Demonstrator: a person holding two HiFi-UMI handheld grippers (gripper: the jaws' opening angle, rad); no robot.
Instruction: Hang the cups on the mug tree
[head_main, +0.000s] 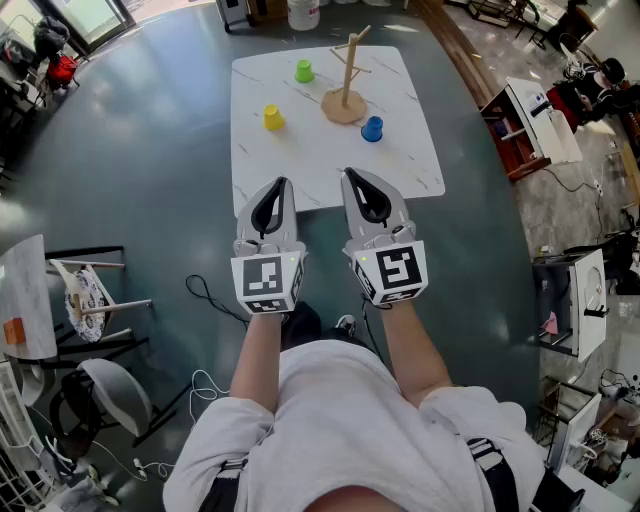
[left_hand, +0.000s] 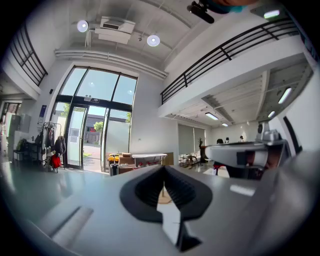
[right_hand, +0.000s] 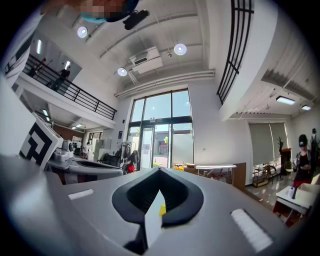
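In the head view a wooden mug tree stands on a white marble table. A green cup sits to its left, a yellow cup nearer and further left, and a blue cup just right of its base. My left gripper and right gripper are held side by side at the table's near edge, both shut and empty, well short of the cups. Between the jaws, the left gripper view shows a sliver of the mug tree base, and the right gripper view a bit of the yellow cup.
The table stands on a dark grey floor. A chair with a bag is at the left, a red-and-white cabinet and shelving at the right. A cable lies on the floor near my feet.
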